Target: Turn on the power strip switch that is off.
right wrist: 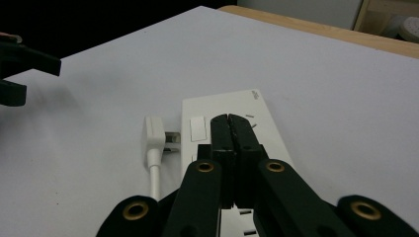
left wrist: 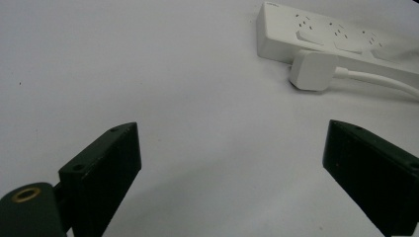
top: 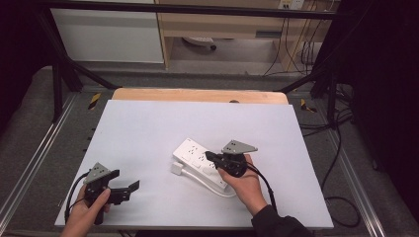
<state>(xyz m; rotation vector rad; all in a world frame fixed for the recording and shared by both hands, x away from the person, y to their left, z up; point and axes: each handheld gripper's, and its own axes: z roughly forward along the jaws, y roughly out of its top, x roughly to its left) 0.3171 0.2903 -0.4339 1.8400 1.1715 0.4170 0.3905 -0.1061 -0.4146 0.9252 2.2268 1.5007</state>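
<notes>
From the high view, a white power strip lies near the middle of the desk, set at a slant, with its white plug lying loose just beside its near left edge and the cord curling along the strip's front. The right tool is held over the strip, its tips above the strip's top face, with the right hand behind it. The left tool sits well apart at the desk's near left corner, pointing toward the strip, gripped by the left hand.

In the left gripper view, the two black jaws stand wide apart with only bare desk between them. The power strip and the plug lie farther off, up and to the right.

In the right gripper view, the jaws are pressed together with nothing between them, tips directly over the power strip, close to its rocker switch; whether they touch it I cannot tell. The plug lies just left of the strip, prongs toward it.
</notes>
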